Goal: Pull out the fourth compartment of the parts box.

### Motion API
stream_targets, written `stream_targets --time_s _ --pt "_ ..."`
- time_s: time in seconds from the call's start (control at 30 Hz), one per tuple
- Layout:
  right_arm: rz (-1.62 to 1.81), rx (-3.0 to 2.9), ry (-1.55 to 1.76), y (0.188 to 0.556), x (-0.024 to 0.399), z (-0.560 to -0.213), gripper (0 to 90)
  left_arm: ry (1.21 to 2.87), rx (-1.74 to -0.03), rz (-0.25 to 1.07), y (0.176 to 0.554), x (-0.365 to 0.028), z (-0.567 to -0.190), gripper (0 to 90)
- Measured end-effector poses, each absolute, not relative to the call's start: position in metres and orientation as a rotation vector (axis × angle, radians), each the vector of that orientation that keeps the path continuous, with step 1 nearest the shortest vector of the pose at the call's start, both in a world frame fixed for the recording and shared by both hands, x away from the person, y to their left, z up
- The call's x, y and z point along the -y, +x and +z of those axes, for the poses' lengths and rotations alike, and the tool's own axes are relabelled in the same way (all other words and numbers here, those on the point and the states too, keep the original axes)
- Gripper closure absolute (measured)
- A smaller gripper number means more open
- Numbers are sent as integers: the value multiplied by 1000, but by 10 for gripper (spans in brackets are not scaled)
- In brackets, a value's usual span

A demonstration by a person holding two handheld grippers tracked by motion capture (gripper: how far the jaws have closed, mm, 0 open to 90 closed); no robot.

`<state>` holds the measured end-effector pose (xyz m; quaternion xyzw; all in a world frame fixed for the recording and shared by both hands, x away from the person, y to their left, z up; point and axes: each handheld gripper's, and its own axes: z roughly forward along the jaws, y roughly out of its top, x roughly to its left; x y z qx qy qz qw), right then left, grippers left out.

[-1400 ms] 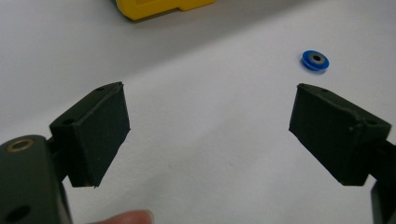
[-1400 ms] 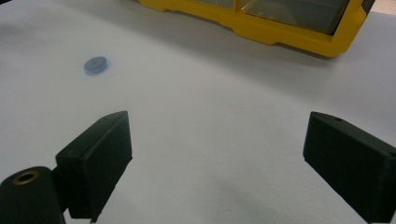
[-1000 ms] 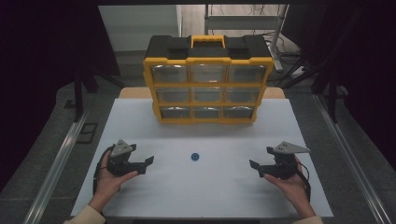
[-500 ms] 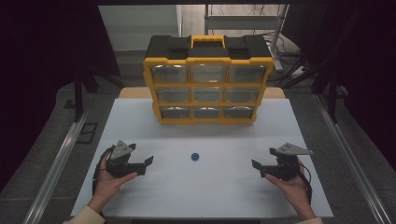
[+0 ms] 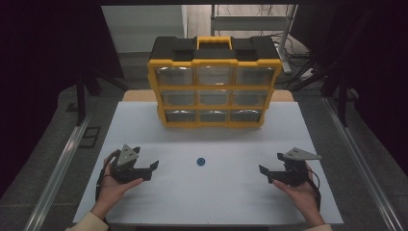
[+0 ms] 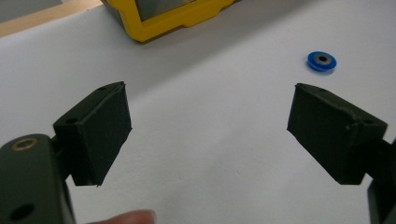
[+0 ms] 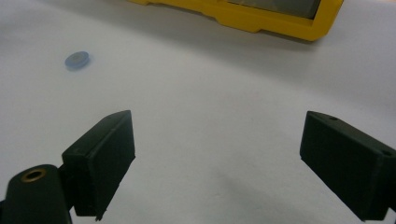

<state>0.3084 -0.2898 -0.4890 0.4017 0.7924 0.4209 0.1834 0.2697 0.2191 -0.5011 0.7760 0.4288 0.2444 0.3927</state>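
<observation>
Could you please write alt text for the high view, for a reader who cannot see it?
A small blue ring-shaped disc lies on a white table, midway between the open left claw and open right claw. Behind stands a yellow and black plastic drawer organiser.

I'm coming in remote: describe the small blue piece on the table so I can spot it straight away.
Start at the big yellow and black drawer cabinet standing at the far side of the white table. Come toward the person, to the bare stretch between the two open grippers. There lies a small, flat blue ring with a dark centre, alone, touching nothing, the one blue thing there.
</observation>
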Motion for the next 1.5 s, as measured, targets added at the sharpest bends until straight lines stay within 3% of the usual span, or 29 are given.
stream_targets --time_s 1.5 --pt "1167 -2241 1122 314 287 -492 110 2186 -796 1057 253 -181 -500 137"
